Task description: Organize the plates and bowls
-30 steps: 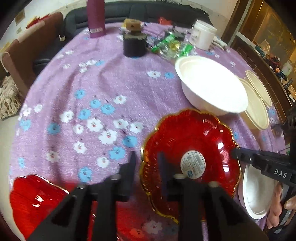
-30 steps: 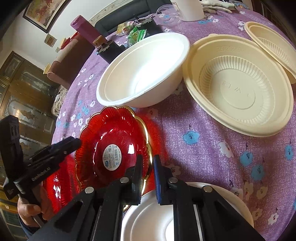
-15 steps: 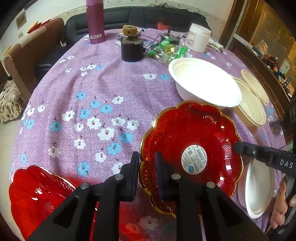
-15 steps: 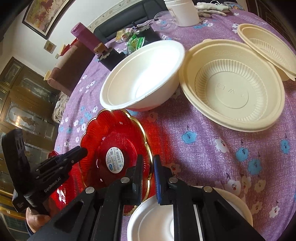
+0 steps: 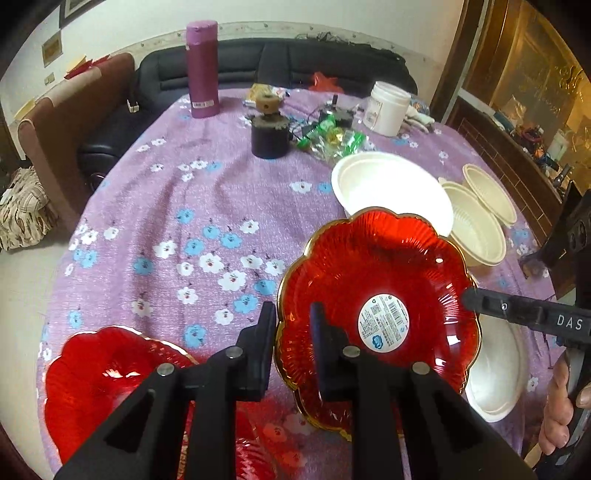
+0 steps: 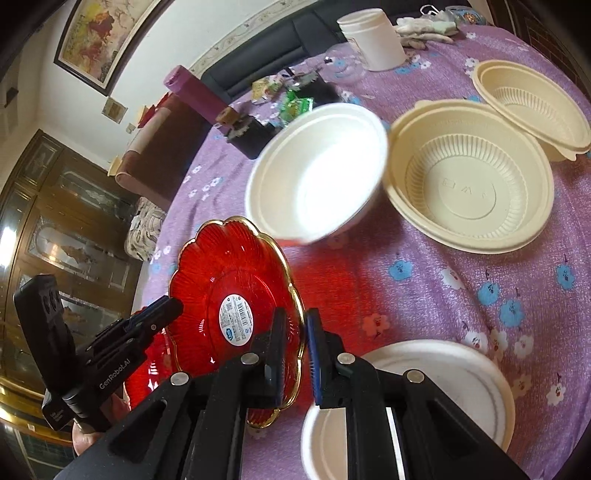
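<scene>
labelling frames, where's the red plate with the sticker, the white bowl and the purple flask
red plate (image 5: pixel 373 266): left wrist view, ribbed inner wall above the sticker
white bowl (image 6: pixel 314 177): right wrist view, inside bottom
purple flask (image 5: pixel 201 66): left wrist view, middle of body

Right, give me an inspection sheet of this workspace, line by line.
Surface: round table under a purple flowered cloth.
Job's things: red plate with a sticker, gripped at opposite rims; second red plate near the left edge; white bowl; two cream bowls, rims overlapping; white plate.
Clutter: purple flask, dark jar, green wrappers, white tub.
Grippers: left gripper and right gripper both shut on the red plate's rim.
Cables: nothing seen for certain.
Surroundings: black sofa, brown armchair, wooden cabinets, framed picture.
</scene>
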`<control>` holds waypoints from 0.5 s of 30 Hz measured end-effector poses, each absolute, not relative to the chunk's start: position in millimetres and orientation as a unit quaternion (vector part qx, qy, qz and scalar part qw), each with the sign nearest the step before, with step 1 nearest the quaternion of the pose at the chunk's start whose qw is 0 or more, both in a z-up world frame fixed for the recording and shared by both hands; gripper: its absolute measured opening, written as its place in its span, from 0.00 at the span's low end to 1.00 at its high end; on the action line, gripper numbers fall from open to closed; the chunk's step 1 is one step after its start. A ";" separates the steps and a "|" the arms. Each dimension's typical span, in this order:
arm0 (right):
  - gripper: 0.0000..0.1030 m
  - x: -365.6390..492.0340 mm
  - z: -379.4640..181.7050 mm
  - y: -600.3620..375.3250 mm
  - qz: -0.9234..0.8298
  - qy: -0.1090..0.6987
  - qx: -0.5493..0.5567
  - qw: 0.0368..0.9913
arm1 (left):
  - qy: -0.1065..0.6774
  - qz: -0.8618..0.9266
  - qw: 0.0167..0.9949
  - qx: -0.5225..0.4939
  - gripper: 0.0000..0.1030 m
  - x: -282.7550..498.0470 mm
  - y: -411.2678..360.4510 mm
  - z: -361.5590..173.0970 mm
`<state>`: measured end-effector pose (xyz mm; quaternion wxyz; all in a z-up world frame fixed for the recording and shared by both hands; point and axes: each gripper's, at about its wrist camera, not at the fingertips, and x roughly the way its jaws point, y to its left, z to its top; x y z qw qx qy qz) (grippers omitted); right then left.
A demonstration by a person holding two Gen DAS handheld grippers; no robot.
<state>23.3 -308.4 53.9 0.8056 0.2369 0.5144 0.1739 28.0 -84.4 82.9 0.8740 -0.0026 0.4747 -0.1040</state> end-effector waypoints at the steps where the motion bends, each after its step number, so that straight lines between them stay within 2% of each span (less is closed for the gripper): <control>1: 0.12 20.8 56.7 -306.0 0.177 0.513 0.236 0.806 | 0.473 -0.103 0.875 -0.004 0.16 25.4 -81.3 85.2; 15: 0.12 2.8 80.7 -252.6 0.229 0.509 0.219 0.800 | 0.446 -0.070 0.892 -0.018 0.17 -13.7 -23.3 107.1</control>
